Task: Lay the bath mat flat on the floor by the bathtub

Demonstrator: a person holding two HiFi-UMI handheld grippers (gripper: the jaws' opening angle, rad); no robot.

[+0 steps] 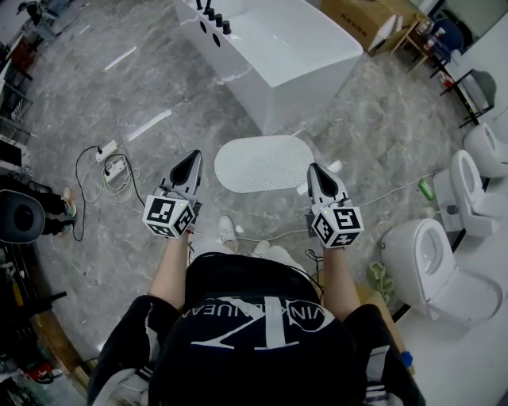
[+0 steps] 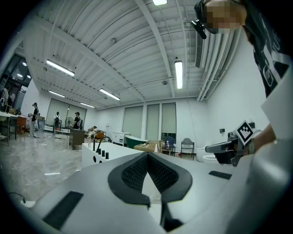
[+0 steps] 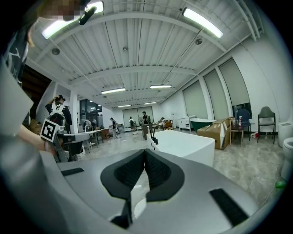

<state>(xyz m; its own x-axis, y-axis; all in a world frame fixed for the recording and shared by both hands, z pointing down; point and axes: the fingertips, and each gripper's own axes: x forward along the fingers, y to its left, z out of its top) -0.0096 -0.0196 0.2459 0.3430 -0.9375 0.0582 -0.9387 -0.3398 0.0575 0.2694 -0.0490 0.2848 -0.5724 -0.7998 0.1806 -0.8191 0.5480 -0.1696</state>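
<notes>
A white oval bath mat (image 1: 264, 162) lies flat on the grey marble floor, just in front of the white bathtub (image 1: 274, 40). My left gripper (image 1: 193, 158) hovers to the mat's left, shut, with nothing between its jaws. To the mat's right my right gripper (image 1: 313, 170) is held up too, shut and empty. In the left gripper view the jaws (image 2: 147, 155) meet at the tips, with the bathtub (image 2: 120, 151) beyond. The right gripper view shows its jaws (image 3: 144, 151) closed, the bathtub (image 3: 185, 142) ahead.
Toilets (image 1: 440, 270) and a basin (image 1: 484, 149) stand at the right. A power strip with cables (image 1: 111, 166) lies on the floor at left. Cardboard boxes (image 1: 367, 17) sit behind the tub. A chair (image 1: 24, 216) is at the left edge. People (image 2: 35, 118) stand far off.
</notes>
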